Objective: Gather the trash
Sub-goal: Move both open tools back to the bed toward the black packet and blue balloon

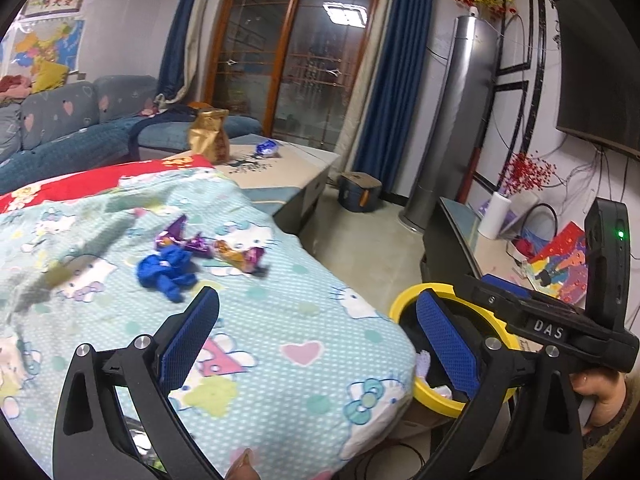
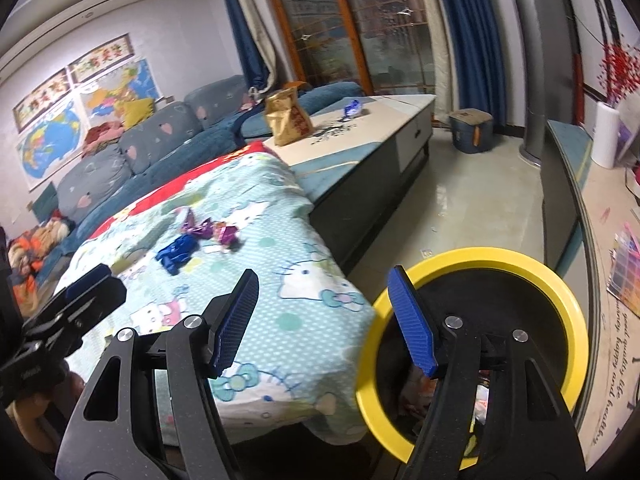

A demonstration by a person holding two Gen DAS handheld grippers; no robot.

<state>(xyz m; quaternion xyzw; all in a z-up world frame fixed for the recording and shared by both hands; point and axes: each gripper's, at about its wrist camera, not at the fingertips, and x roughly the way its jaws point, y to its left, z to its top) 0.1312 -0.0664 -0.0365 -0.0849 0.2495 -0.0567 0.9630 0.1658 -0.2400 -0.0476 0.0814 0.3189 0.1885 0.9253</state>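
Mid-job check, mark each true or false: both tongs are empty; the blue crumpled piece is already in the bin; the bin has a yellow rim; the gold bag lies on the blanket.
1. Both the left tongs and right tongs are open and empty. True.
2. The blue crumpled piece is in the bin. False: it lies on the Hello Kitty blanket beside the candy wrappers.
3. The trash bin has a yellow rim. True.
4. The gold bag lies on the blanket. False: it stands on the coffee table.
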